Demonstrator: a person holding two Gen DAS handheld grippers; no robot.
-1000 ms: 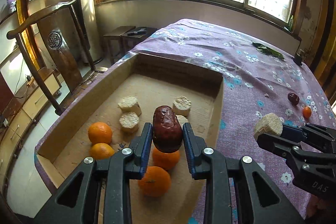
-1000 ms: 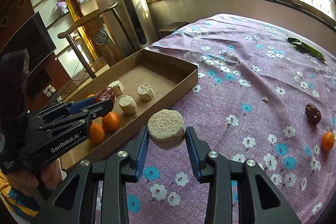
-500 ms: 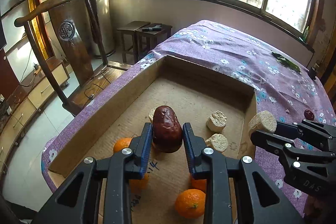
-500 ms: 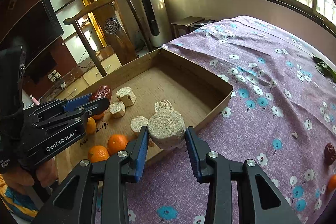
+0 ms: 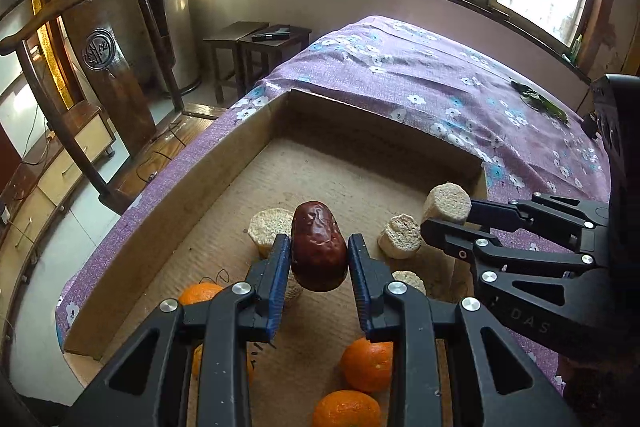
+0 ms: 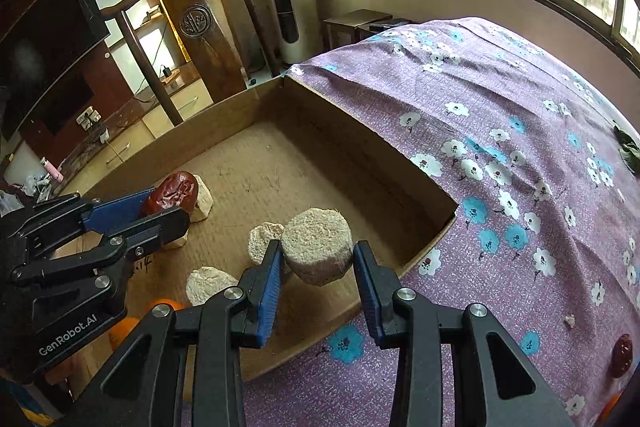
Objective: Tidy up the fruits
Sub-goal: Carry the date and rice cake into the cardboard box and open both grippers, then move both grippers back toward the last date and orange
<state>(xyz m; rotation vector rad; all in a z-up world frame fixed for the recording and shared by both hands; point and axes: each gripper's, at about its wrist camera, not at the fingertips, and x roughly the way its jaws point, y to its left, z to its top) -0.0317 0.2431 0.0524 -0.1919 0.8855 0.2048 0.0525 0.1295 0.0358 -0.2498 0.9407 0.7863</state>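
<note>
Wrinkled dark-red date (image 5: 319, 247) clamped between jaws of left gripper (image 5: 319, 259), long axis upright, held above cardboard box (image 5: 224, 163) floor. Pale rough cylinder (image 6: 317, 246) gripped by right gripper (image 6: 316, 259), flat face up, over box near right wall. Far half of box floor seen bare; oranges (image 5: 366, 365) clustered at near end.

I see open floor in the far half of the shallow brown cardboard box (image 5: 248, 147); pale round cakes (image 5: 400, 235) and small orange tangerines (image 5: 366, 363) crowd my near end.
</note>
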